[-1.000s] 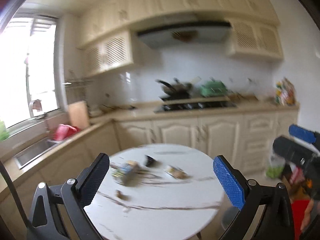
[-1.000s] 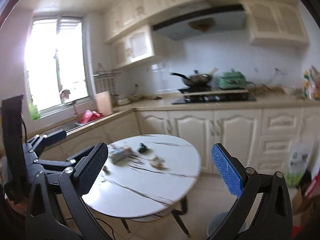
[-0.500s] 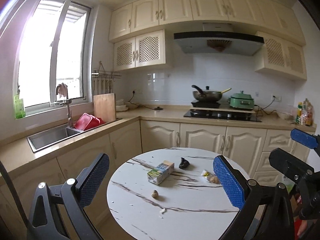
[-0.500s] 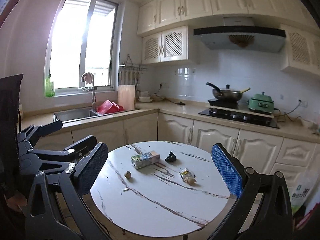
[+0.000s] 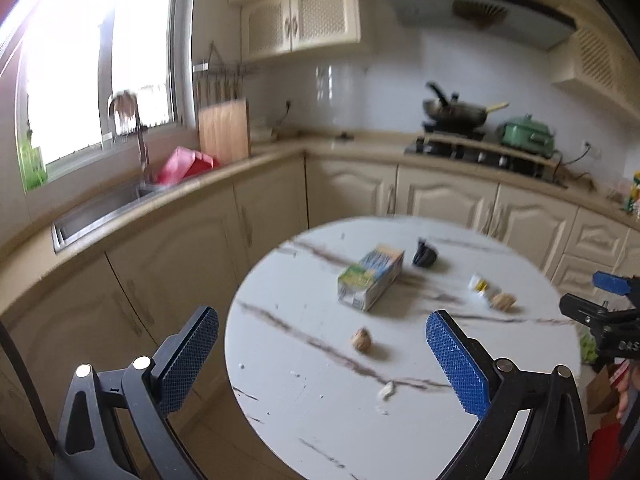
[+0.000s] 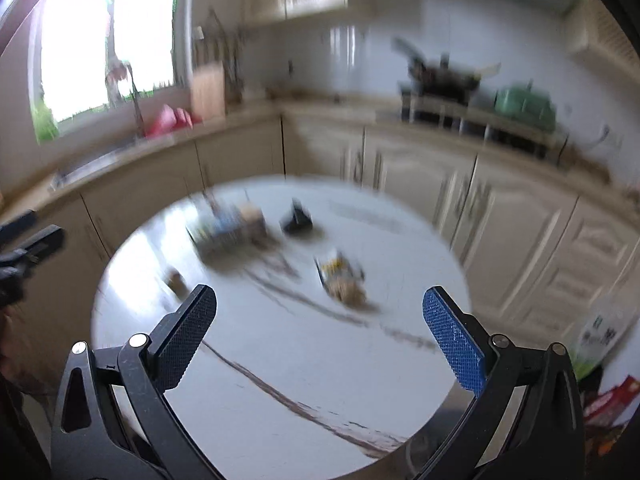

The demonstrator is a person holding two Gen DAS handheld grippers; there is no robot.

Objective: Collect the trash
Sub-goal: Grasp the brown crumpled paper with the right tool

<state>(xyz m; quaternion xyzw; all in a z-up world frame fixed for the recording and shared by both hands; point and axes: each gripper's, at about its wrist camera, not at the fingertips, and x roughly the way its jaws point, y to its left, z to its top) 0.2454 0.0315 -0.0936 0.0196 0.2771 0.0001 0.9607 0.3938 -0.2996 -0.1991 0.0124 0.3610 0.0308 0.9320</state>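
Observation:
A round white marble table (image 5: 420, 412) (image 6: 304, 364) carries several bits of trash: a small drink carton (image 5: 371, 277) (image 6: 228, 229), a black crumpled piece (image 5: 424, 254) (image 6: 296, 220), a yellow-white wrapper with a brown lump (image 5: 486, 290) (image 6: 340, 278), a brown nut-like scrap (image 5: 361, 339) (image 6: 175, 280) and a white scrap (image 5: 387, 390). My left gripper (image 5: 322, 344) is open and empty above the table's near left edge. My right gripper (image 6: 320, 324) is open and empty above the table's near side; it also shows in the left wrist view (image 5: 608, 312).
Cream kitchen cabinets wrap behind the table, with a sink (image 5: 100, 208) at left and a stove with a wok (image 5: 456, 114) at the back. A bag (image 6: 596, 344) and red packaging (image 6: 608, 404) sit on the floor at right. The right wrist view is motion-blurred.
Both grippers have moved closer to the table and tilted downward; the trash now looks larger and nearer. Both stay open and empty.

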